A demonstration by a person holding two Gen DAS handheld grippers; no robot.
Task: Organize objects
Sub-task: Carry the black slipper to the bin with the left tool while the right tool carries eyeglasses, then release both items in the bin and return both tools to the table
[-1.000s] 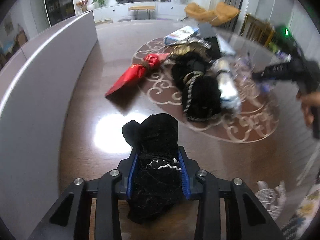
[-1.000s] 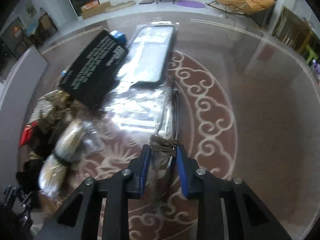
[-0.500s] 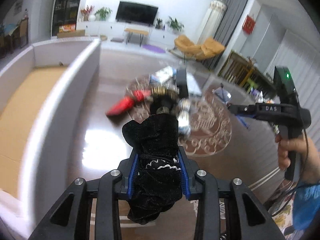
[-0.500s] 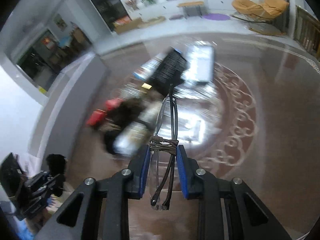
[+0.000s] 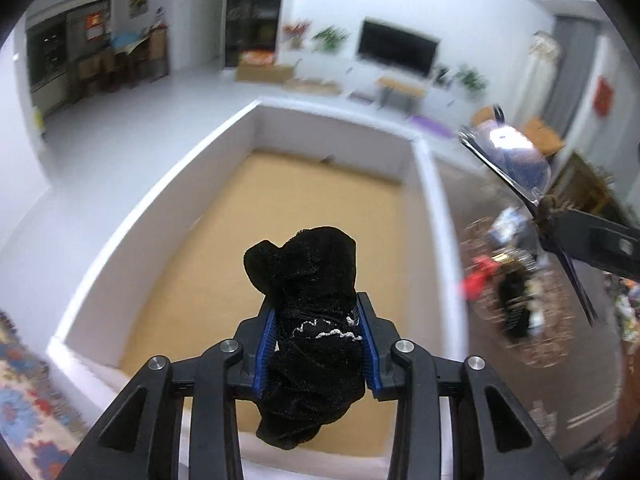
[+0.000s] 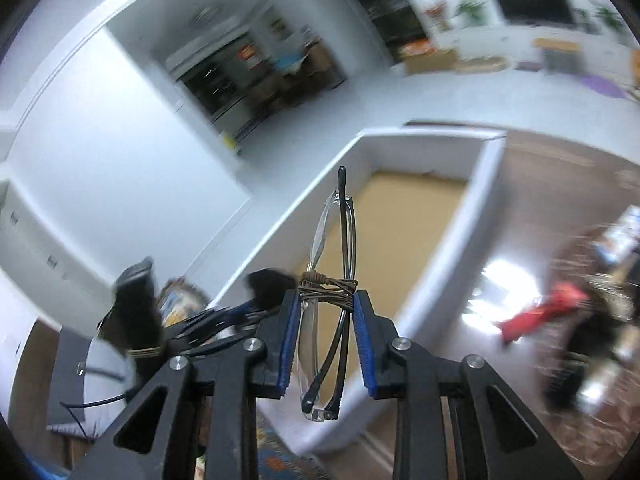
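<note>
My left gripper (image 5: 316,340) is shut on a black velvet pouch (image 5: 308,304) and holds it above the near part of a white-walled box with a tan floor (image 5: 280,216). My right gripper (image 6: 326,328) is shut on folded glasses (image 6: 334,248) bound with brown cord, held in the air beside the box (image 6: 400,216). The glasses (image 5: 516,164) and right gripper (image 5: 552,224) also show at the right of the left wrist view. The left gripper (image 6: 260,284) shows blurred at the left of the right wrist view.
The box stands on a dark glossy table (image 5: 448,208). A pile of items lies on the table's patterned round: a red pouch (image 6: 536,312), black pouches (image 5: 516,300) and packets. A patterned rug (image 5: 20,392) lies below at the left.
Both grippers have lifted and swung left from the pile on the table to the white box, the left carrying the black pouch and the right carrying the glasses.
</note>
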